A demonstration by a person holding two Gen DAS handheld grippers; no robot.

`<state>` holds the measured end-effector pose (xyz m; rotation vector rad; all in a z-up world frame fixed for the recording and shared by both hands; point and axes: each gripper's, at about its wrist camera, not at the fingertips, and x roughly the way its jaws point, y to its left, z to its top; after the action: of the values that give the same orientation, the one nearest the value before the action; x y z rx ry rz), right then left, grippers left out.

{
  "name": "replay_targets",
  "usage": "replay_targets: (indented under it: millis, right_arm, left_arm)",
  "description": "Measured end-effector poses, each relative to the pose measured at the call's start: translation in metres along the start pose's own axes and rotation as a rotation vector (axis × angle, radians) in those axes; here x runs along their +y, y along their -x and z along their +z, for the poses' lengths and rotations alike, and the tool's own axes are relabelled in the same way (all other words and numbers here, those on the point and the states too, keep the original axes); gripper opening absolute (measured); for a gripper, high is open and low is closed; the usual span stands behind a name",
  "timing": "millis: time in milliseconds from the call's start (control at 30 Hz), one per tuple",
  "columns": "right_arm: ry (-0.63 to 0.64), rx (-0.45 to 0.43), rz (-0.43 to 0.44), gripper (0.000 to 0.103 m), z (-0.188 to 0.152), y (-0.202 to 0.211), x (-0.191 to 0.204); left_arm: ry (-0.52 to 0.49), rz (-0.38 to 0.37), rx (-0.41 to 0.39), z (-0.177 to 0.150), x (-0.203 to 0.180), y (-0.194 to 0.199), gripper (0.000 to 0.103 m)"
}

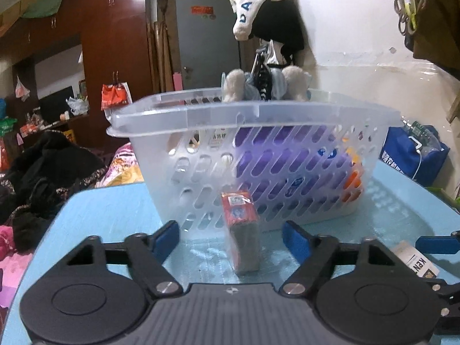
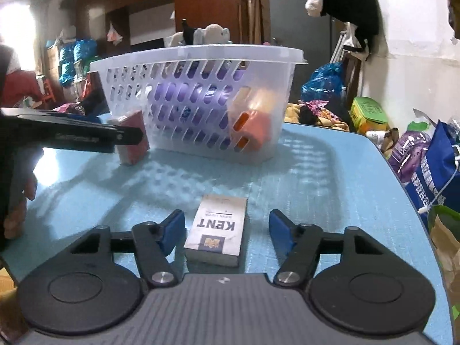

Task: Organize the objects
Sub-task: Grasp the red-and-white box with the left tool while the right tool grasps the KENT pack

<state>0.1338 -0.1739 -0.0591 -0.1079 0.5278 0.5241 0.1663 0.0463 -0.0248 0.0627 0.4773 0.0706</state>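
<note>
A clear slotted plastic basket [image 1: 201, 115] stands on the blue table and shows in the right wrist view too [image 2: 201, 54]. It holds a purple item [image 1: 287, 158] and an orange item [image 2: 253, 126]. A red pack [image 1: 240, 224] stands on the table just before the basket, between the fingers of my open left gripper [image 1: 231, 238]. It also shows in the right wrist view [image 2: 133, 138]. A white KENT pack [image 2: 217, 227] lies flat between the fingers of my open right gripper [image 2: 227, 231]. Neither pack is gripped.
The blue table [image 2: 330, 187] has its right edge near bags [image 2: 431, 172] on the floor. A plush toy [image 1: 267, 86] sits behind the basket. Dark clothes [image 1: 43, 172] lie left of the table. My left gripper reaches in from the left in the right wrist view [image 2: 86, 135].
</note>
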Motion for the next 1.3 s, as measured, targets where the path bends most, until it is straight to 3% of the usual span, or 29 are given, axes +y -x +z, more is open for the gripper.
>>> replay_targets:
  millis: [133, 200, 367, 467, 633, 833, 1300]
  right_arm:
    - [0.015, -0.006, -0.002, 0.065, -0.001, 0.002, 0.001]
    - [0.023, -0.006, -0.007, 0.064, -0.001, 0.004, 0.002]
    - [0.043, -0.014, 0.006, 0.064, -0.006, 0.011, 0.007]
    - [0.055, -0.030, 0.005, 0.063, -0.010, 0.014, 0.010]
    - [0.081, -0.046, -0.006, 0.044, -0.013, 0.019, 0.014]
    - [0.064, -0.073, 0.011, 0.043, -0.013, 0.022, 0.011]
    - [0.031, -0.208, 0.078, 0.043, 0.007, 0.068, 0.007]
  left_arm:
    - [-0.003, 0.002, 0.023, -0.001, -0.003, -0.003, 0.062]
    - [-0.012, 0.006, 0.030, -0.001, -0.005, -0.004, 0.043]
    - [-0.001, -0.005, 0.045, -0.001, -0.003, -0.005, 0.030]
    - [0.008, -0.008, 0.042, 0.000, -0.003, -0.004, 0.030]
    - [0.001, -0.017, 0.015, -0.001, -0.001, 0.003, 0.029]
    - [0.027, -0.044, -0.011, -0.002, 0.004, 0.015, 0.029]
    - [0.080, -0.119, -0.136, -0.022, 0.015, 0.088, 0.029]
